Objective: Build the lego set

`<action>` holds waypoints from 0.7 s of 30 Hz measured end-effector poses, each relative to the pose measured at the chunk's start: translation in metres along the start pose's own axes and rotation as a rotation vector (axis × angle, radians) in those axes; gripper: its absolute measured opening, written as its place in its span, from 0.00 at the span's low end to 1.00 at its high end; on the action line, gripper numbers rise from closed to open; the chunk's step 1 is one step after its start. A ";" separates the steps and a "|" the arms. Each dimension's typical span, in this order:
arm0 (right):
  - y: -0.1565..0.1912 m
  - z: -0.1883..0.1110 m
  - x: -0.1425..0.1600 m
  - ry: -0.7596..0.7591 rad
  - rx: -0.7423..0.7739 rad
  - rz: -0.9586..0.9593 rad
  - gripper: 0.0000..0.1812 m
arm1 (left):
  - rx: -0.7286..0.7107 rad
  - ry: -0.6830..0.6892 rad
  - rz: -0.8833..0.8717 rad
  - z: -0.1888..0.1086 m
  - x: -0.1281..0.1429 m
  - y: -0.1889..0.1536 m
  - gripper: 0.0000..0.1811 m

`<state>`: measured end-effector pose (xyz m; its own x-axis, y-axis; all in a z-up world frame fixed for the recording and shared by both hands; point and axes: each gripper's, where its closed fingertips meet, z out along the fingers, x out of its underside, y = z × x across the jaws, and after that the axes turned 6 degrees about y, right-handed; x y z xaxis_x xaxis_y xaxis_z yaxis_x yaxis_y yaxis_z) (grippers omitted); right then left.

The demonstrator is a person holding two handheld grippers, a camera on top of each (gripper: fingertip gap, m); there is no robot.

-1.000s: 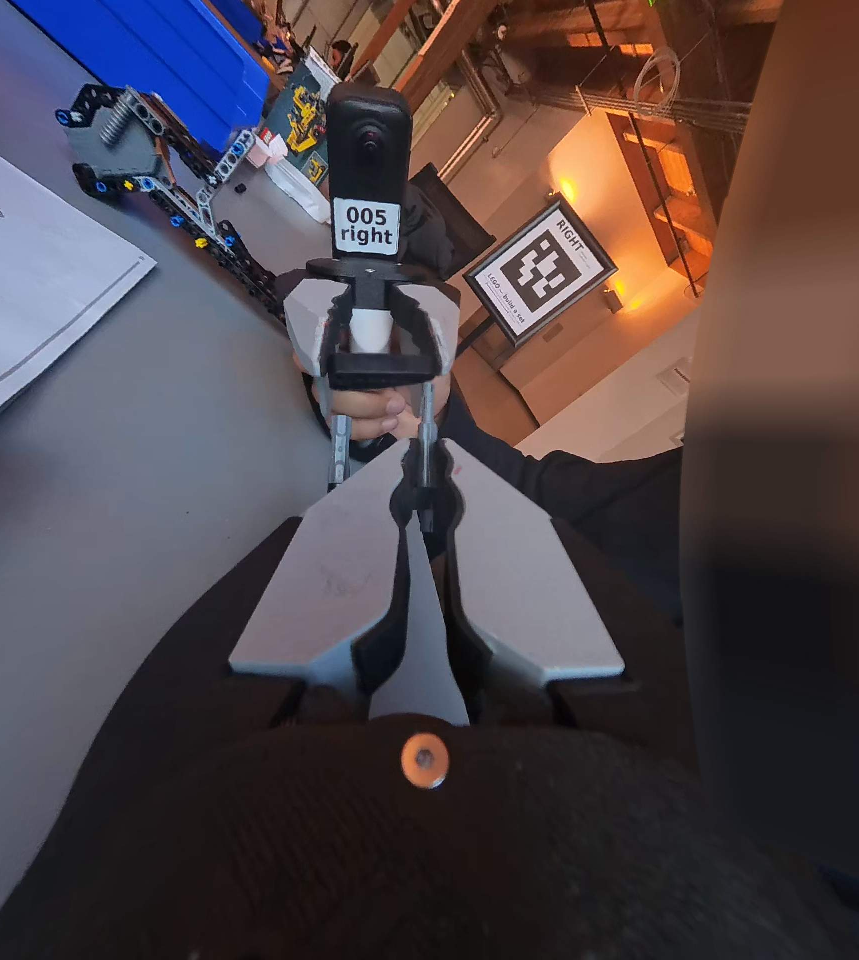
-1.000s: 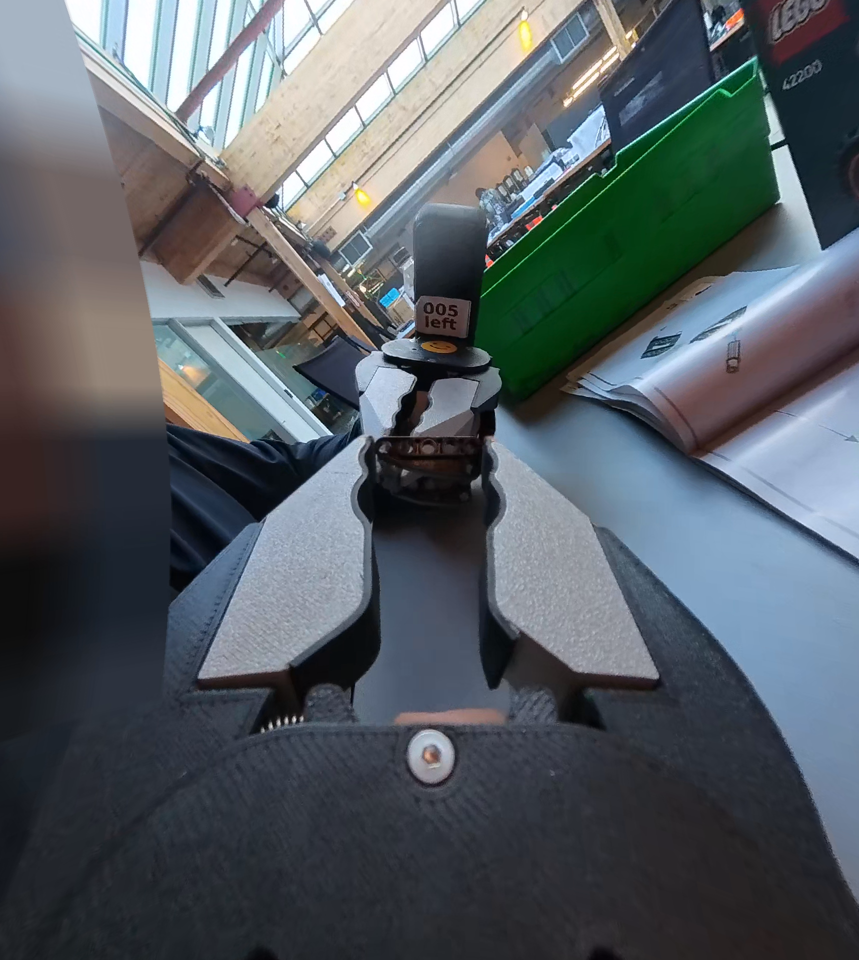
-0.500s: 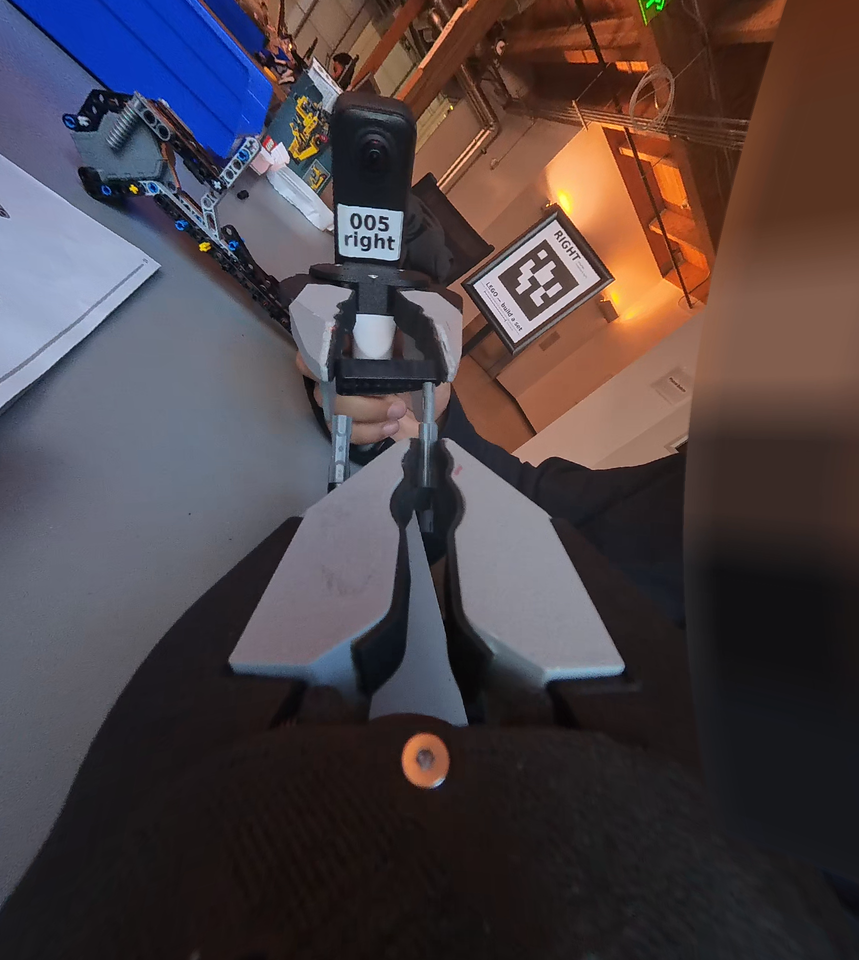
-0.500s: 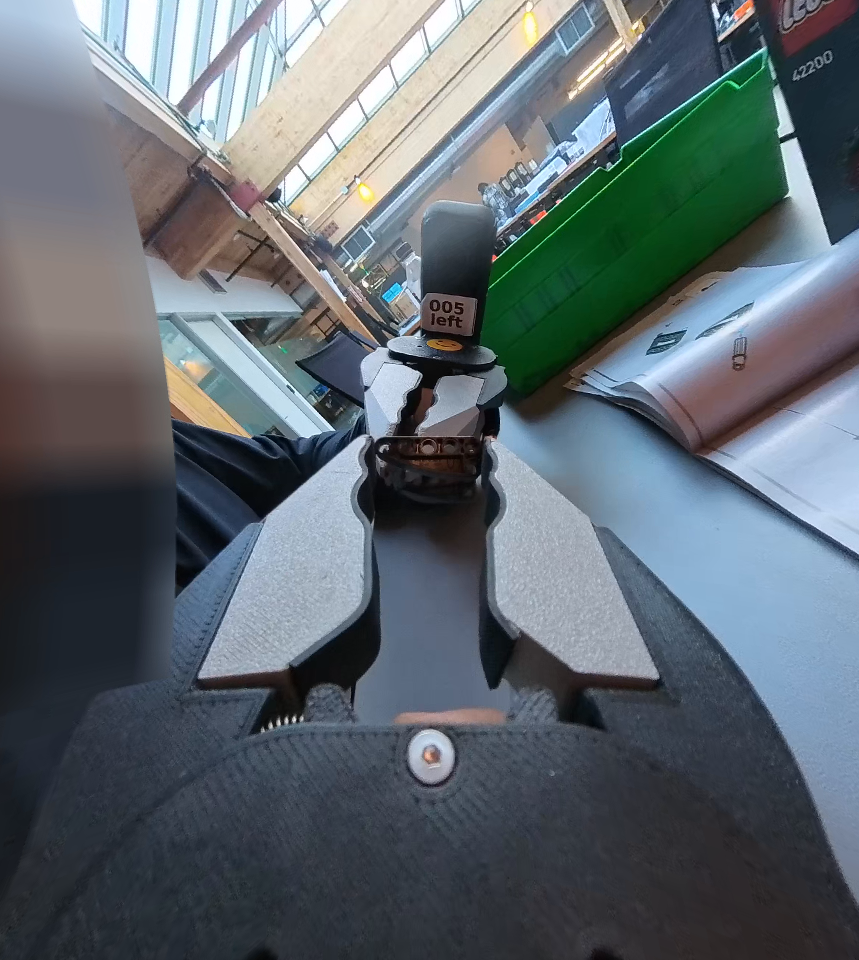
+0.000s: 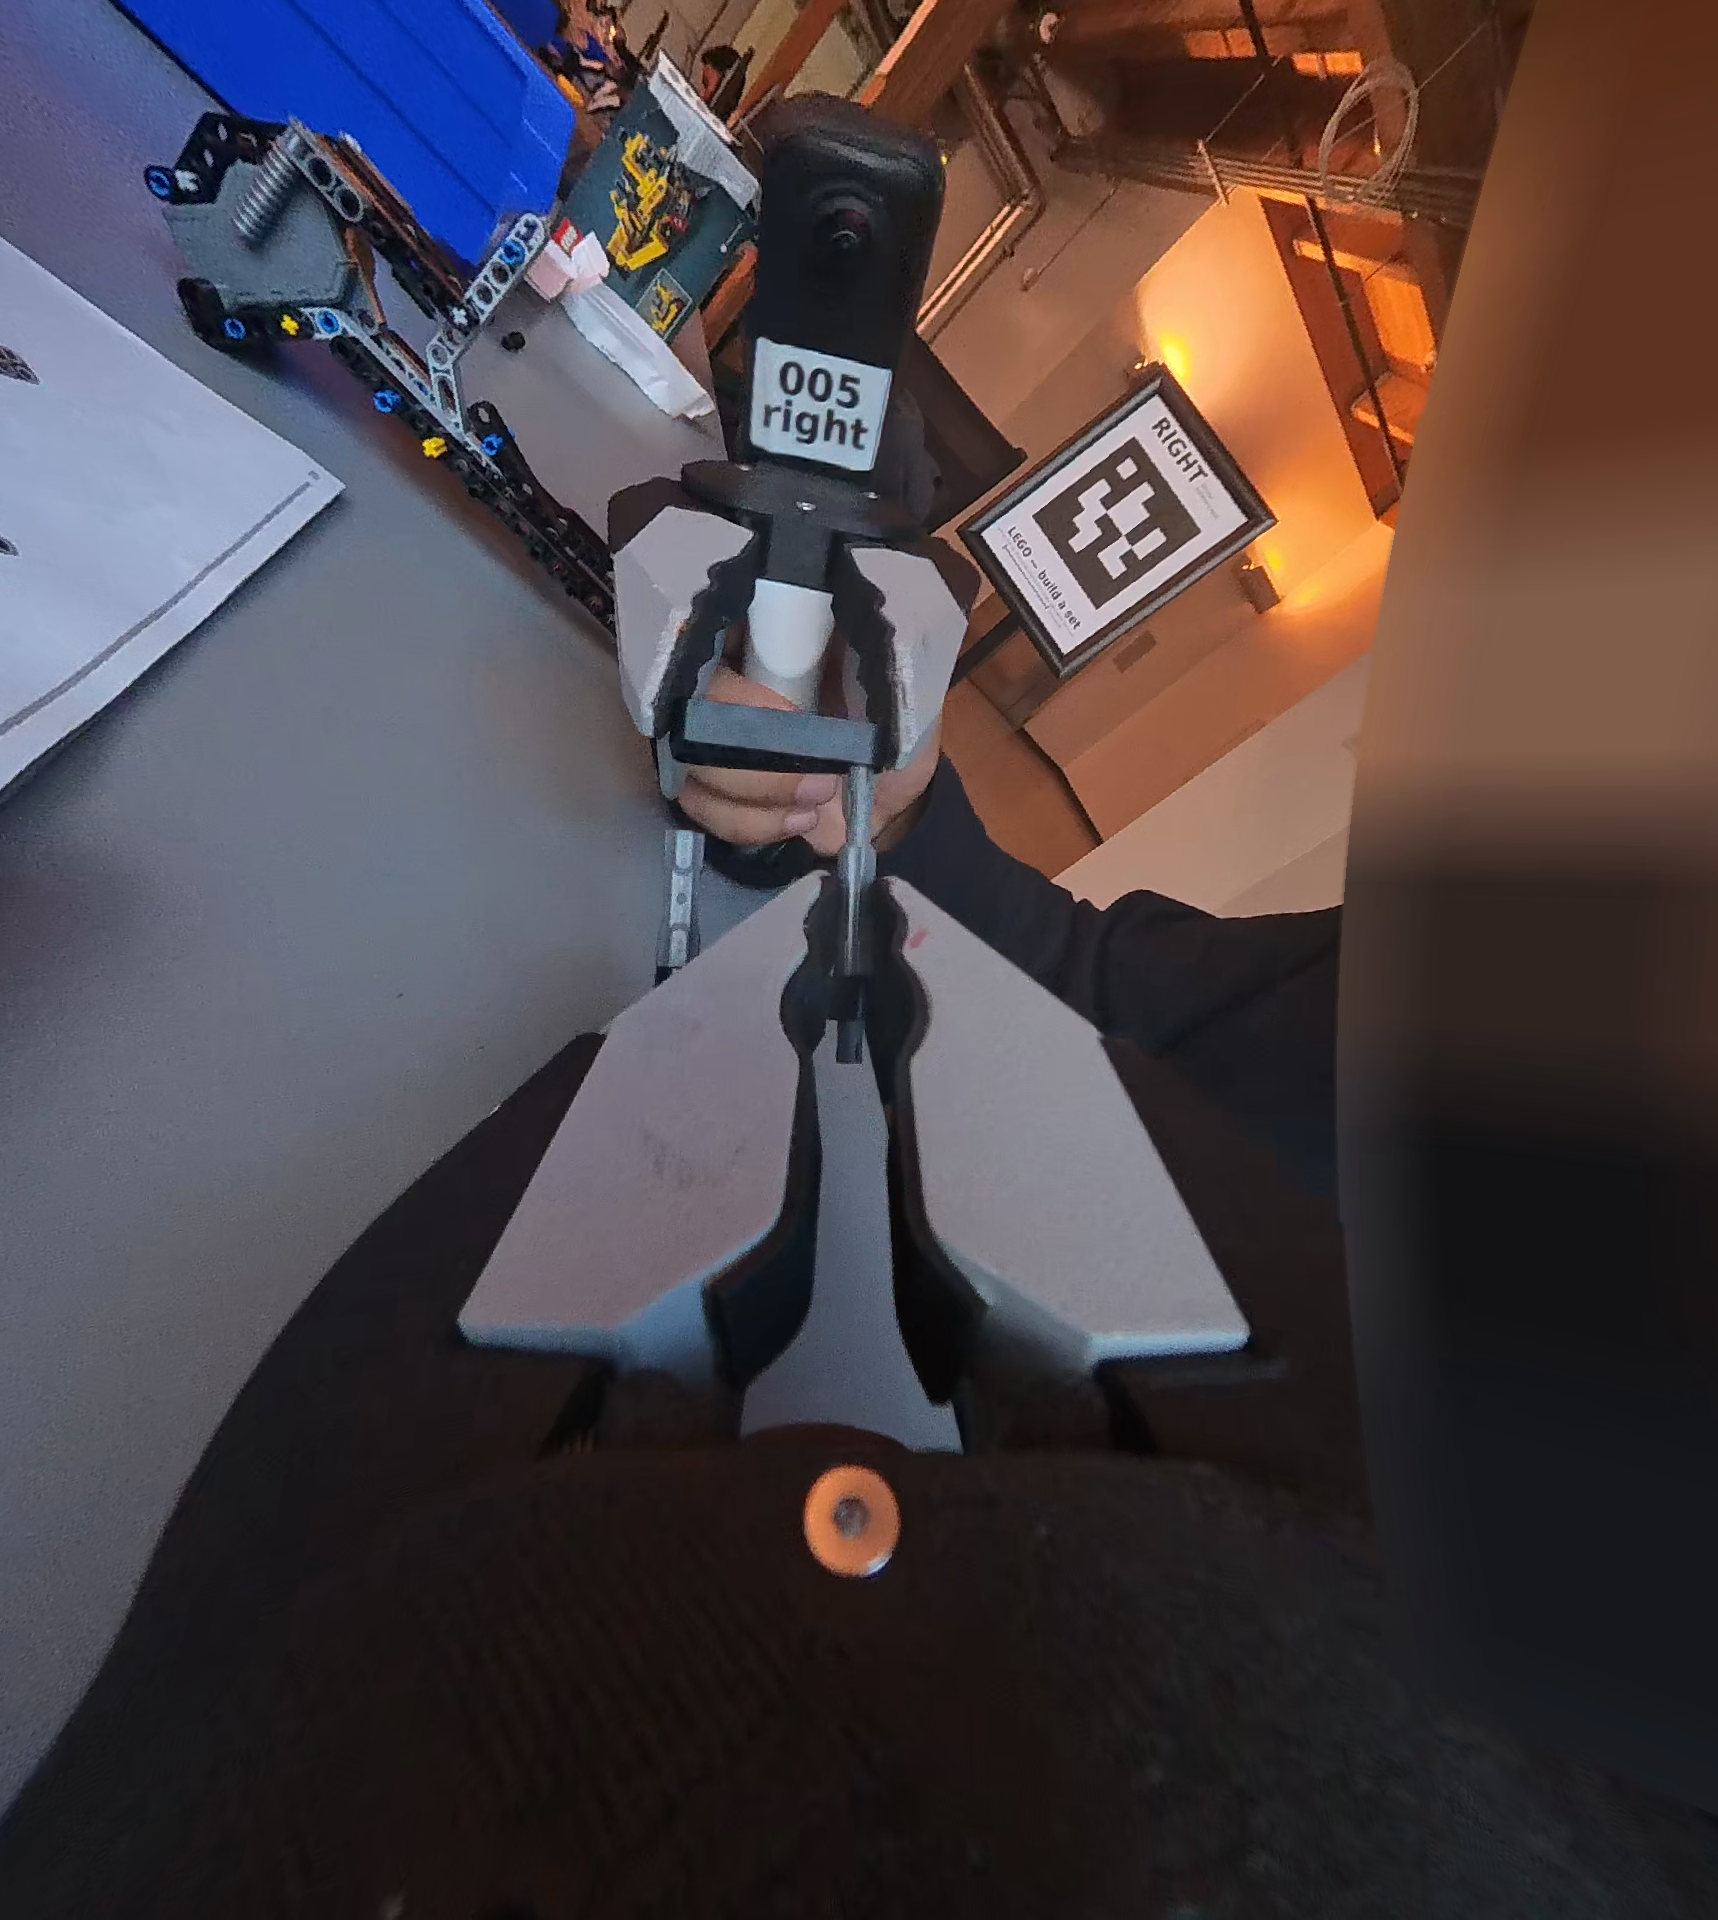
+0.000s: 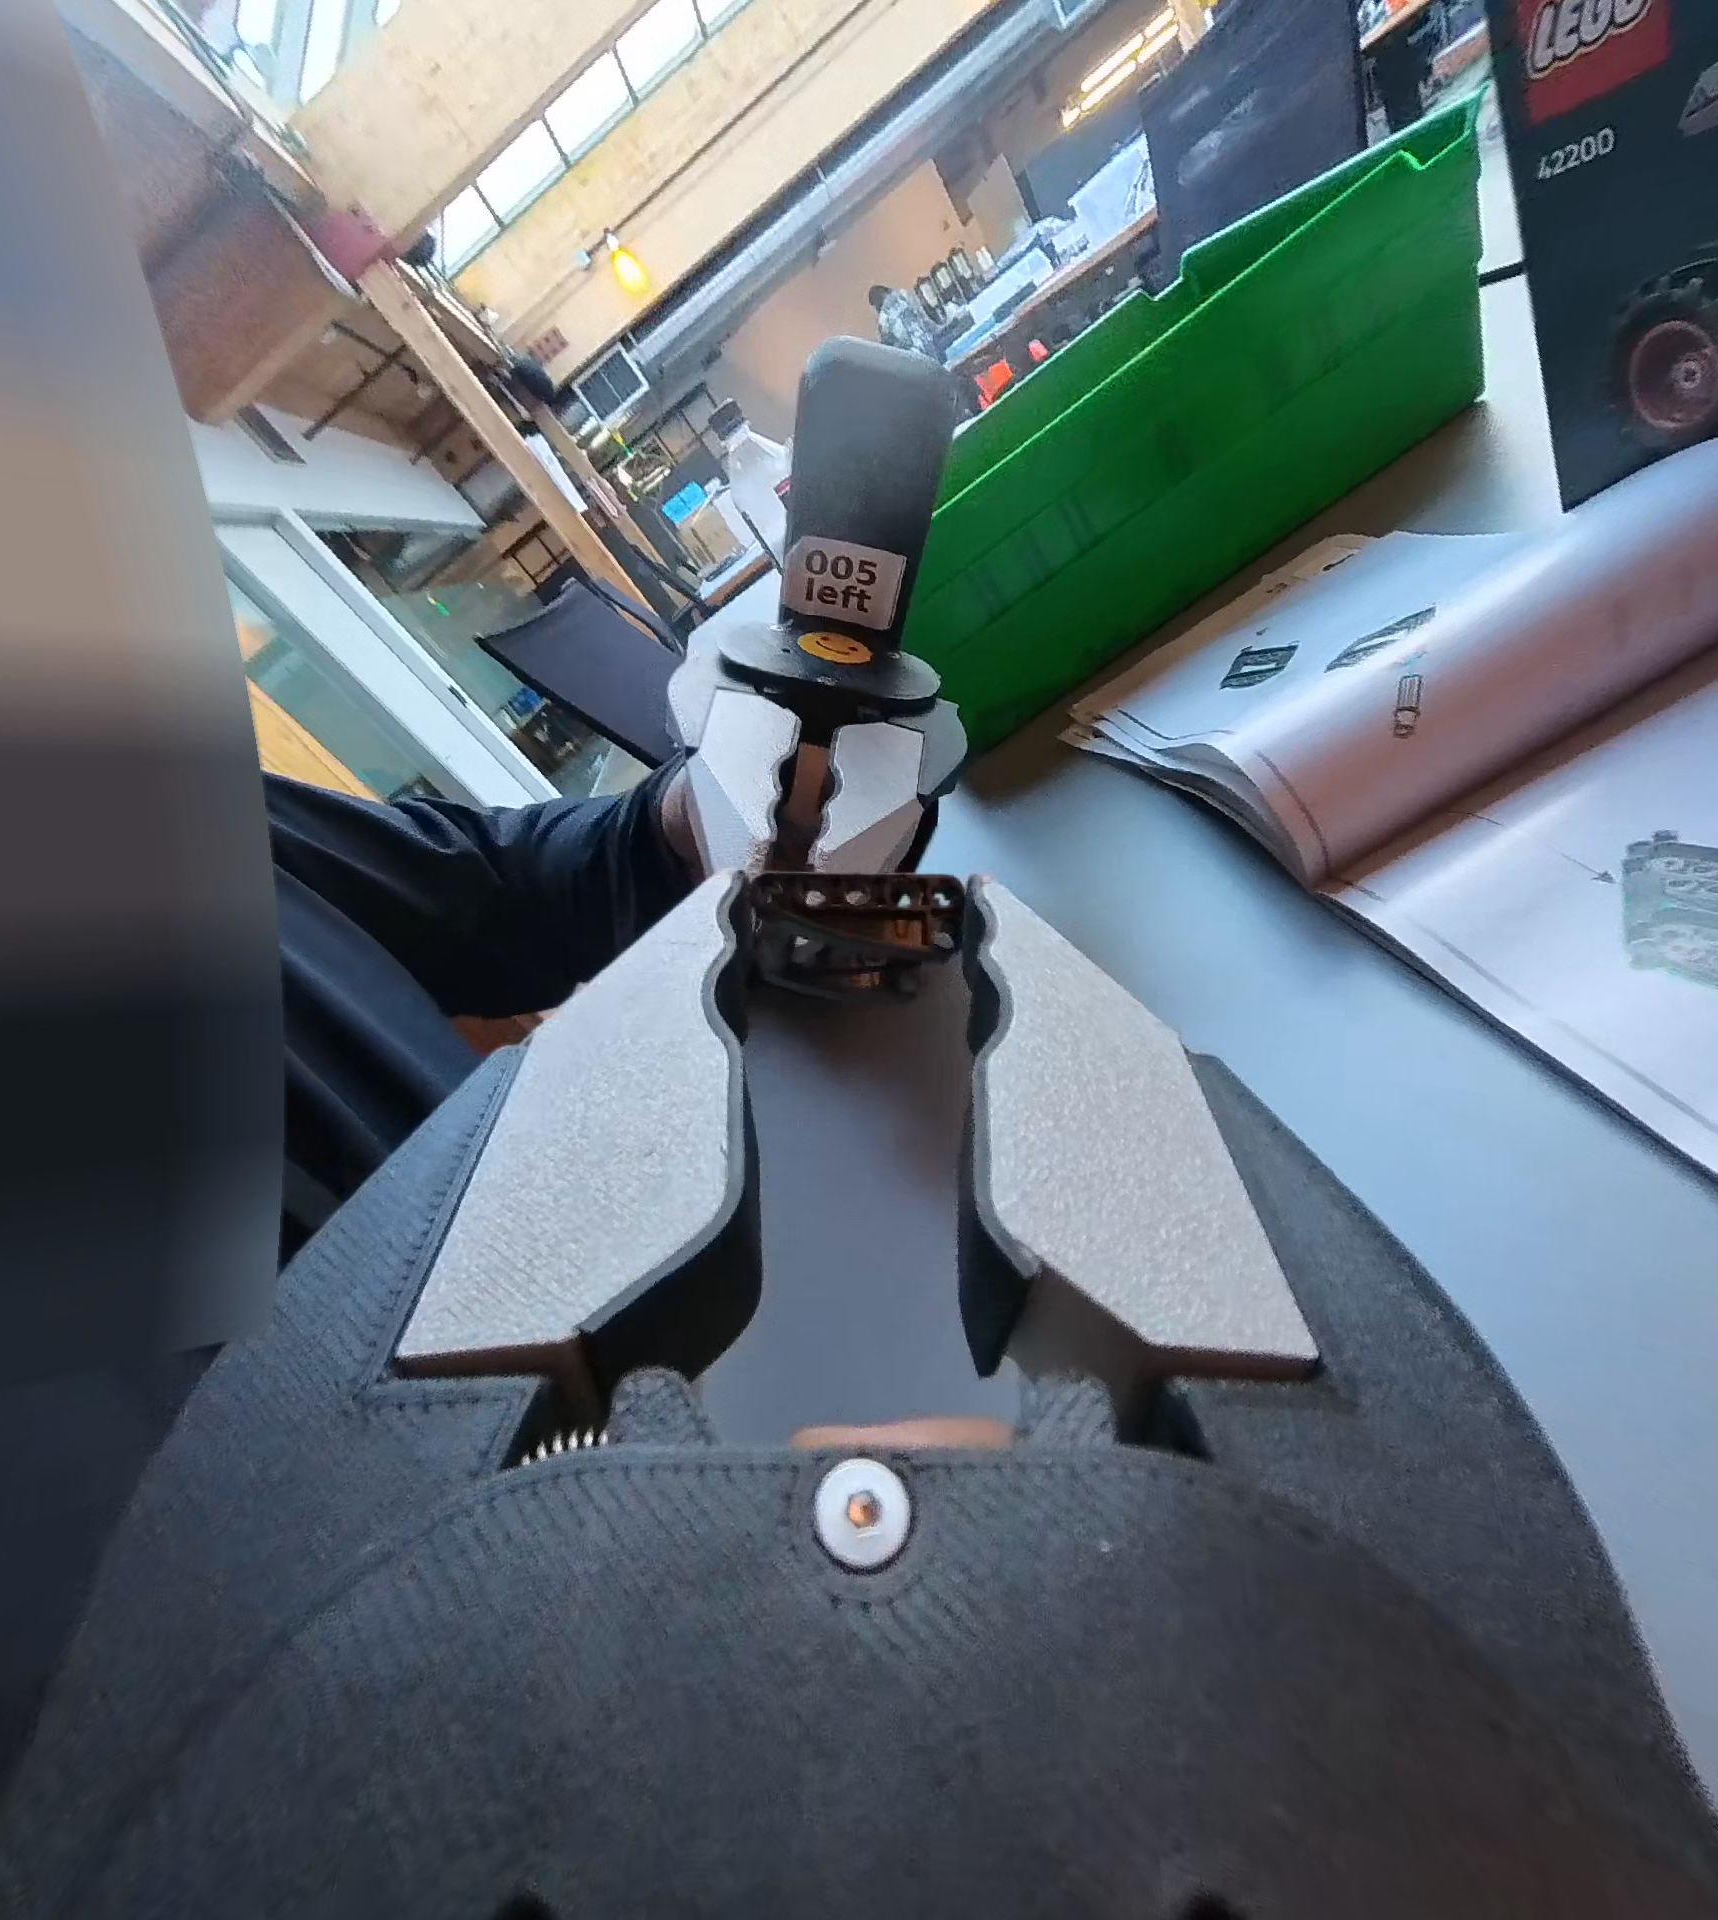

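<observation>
Lego frame (image 6: 855, 920) clamped in right hand-held gripper (image 6: 850, 914), grey axle (image 5: 853, 914) pinched by left hand-held gripper (image 5: 850, 935): align axle squarely before pressing home.

Left tongs (image 5: 850, 935) and right tongs (image 6: 855, 914) tip to tip above worktop (image 5: 263, 935). Beam frame (image 6: 855, 914) between right tongs; axle (image 5: 853, 883) between left. Instruction booklet (image 6: 1509, 831) right, bin (image 6: 1198, 436) behind it.

A dark lego frame (image 6: 853, 928) with grey axles (image 5: 855, 883) is held above the table.
</observation>
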<state>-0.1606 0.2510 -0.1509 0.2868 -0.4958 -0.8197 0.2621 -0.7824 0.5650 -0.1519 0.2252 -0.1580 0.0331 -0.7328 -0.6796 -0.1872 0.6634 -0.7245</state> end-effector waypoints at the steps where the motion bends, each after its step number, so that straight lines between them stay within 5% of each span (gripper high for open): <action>1: 0.000 0.000 0.001 0.007 -0.001 0.005 0.20 | 0.000 0.002 0.000 0.000 0.001 0.001 0.01; 21: 0.007 -0.002 0.016 0.119 0.050 -0.161 0.20 | -0.044 0.077 0.079 0.009 0.016 0.000 0.01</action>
<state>-0.1527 0.2380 -0.1593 0.3523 -0.3168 -0.8806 0.2681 -0.8674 0.4193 -0.1426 0.2143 -0.1700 -0.0590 -0.6894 -0.7220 -0.2290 0.7133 -0.6624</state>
